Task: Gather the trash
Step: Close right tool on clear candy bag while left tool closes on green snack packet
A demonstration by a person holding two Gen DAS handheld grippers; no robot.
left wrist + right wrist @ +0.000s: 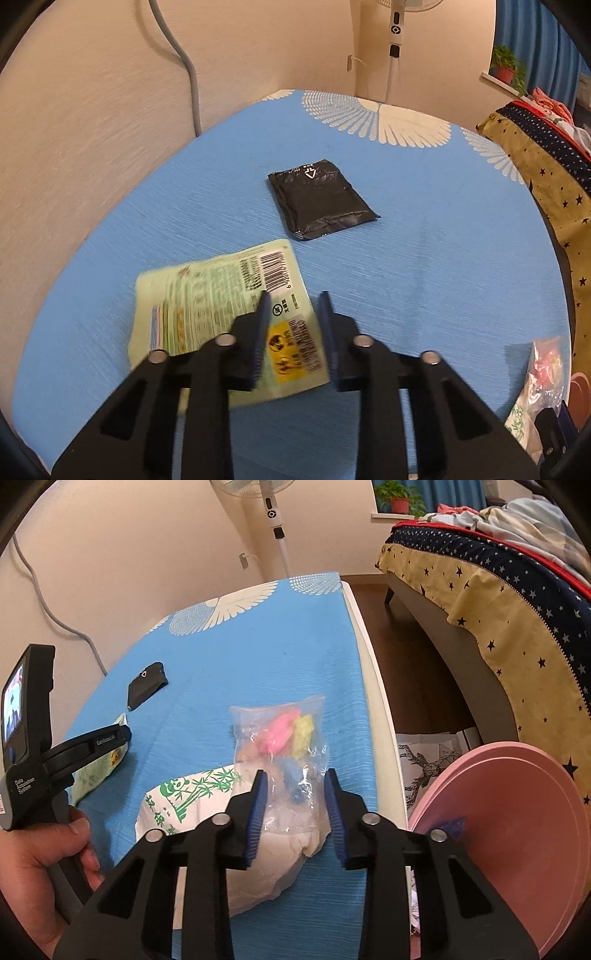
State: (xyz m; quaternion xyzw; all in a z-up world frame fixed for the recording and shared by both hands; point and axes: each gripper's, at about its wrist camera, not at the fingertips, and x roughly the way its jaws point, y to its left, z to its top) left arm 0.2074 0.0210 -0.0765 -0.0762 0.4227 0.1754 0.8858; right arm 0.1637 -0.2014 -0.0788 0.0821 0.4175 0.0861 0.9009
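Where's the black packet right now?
The black packet lies flat mid-table on the blue cloth, beyond the green wrapper at the left gripper, toward the wall.

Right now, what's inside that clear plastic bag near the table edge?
The clear plastic bag shows crumpled pink, yellow and blue pieces through its film. Its lower end lies on a white wrapper with green bamboo print. What the pieces are, I cannot tell.

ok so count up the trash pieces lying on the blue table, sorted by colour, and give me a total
Black packet: 1
Green wrapper: 1
Clear bag of coloured bits: 1
White bamboo-print bag: 1
Total: 4
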